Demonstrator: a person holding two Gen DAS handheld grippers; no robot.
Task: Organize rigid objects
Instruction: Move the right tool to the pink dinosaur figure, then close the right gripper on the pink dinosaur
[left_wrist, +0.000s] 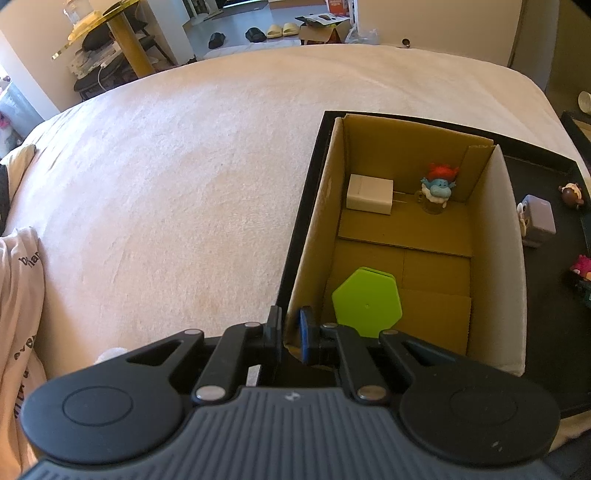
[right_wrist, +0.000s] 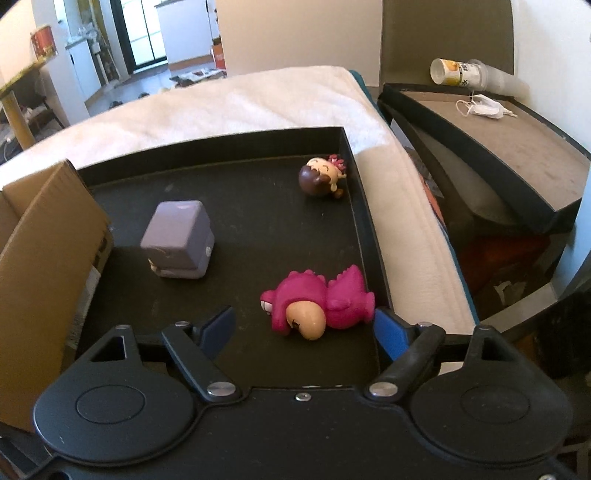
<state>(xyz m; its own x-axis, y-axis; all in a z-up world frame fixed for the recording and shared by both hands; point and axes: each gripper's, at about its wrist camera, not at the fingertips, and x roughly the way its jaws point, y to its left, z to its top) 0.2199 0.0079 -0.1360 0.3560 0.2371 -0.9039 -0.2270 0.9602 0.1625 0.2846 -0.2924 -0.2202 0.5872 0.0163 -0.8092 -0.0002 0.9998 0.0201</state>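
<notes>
Left tongs (left_wrist: 291, 332) pinched on cardboard box (left_wrist: 314, 229) wall, right tongs (right_wrist: 303, 328) wide around pink toy (right_wrist: 317, 301) lying in black tray (right_wrist: 221, 147), not gripping it.

A lived-in home, likely a bedroom opening onto a living area. A bed (left_wrist: 184, 166) under a pale fleecy blanket carries the work. Beyond its far edge, slippers (left_wrist: 282, 30) lie on the floor and a gold side table (left_wrist: 110, 33) stands stacked with clutter. A glass door (right_wrist: 142, 33), white cabinets (right_wrist: 79, 70) and a face mask (right_wrist: 482, 108) on a box lid complete it.
</notes>
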